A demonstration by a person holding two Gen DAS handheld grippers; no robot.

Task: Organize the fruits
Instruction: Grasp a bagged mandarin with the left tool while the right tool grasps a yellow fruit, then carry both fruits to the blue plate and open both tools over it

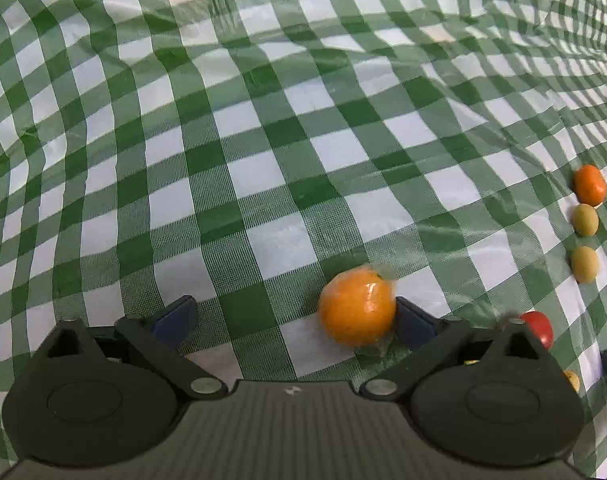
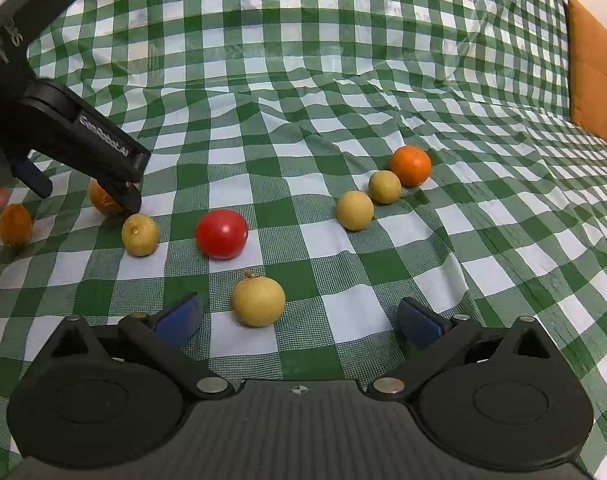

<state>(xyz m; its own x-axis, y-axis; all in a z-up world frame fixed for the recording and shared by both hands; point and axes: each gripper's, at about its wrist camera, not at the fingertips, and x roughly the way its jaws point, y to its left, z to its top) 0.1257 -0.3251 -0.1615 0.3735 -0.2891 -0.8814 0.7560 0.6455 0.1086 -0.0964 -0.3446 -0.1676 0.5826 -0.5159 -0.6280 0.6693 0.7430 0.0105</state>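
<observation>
Right wrist view: three fruits already lined up, orange (image 2: 410, 165) at the end. Your right claw (image 2: 299, 316) is apart around a pale fruit (image 2: 258, 300), left claw (image 1: 295, 318) apart beside the wrapped orange (image 1: 357, 307); several still scattered.

tomato (image 1: 540, 327) half hidden behind tool, small orange fruit (image 2: 15, 225) blurred

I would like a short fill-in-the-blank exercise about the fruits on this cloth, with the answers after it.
1. The cloth has a green and ____ check pattern.
2. The only red fruit is the ____, lying alone mid-cloth.
3. The yellow fruit between the right gripper's pads has a short ____ on top.
4. The left gripper's right-hand pad is beside an ____.

Answers: white; tomato; stem; orange
</observation>
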